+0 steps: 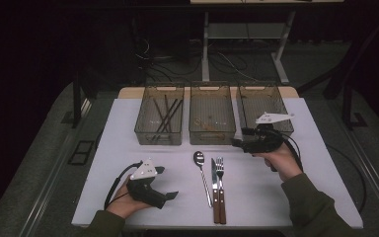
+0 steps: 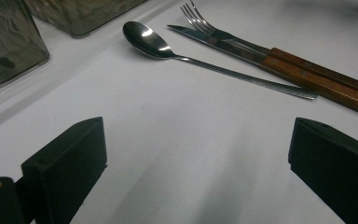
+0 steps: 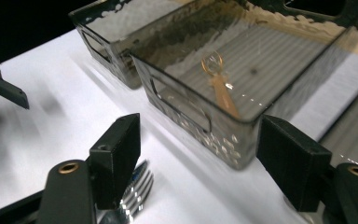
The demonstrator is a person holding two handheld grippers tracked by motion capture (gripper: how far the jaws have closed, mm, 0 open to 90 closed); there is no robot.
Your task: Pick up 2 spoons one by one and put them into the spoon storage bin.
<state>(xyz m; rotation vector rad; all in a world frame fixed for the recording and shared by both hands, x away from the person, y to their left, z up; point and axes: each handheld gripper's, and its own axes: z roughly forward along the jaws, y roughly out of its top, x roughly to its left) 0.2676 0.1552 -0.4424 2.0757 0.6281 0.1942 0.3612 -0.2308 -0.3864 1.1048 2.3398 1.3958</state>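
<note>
A steel spoon, a knife and a fork, the last two with wooden handles, lie side by side on the white table. My left gripper rests at the front left with its jaws wide apart and bare table between them; the spoon lies beyond it. My right gripper hovers by the front of the middle bin, open and holding nothing. The fork's tines lie just under its left jaw.
Three clear smoky bins stand in a row at the back. The left bin holds several dark sticks, the middle bin a small golden spoon, and the right bin sits behind my right hand.
</note>
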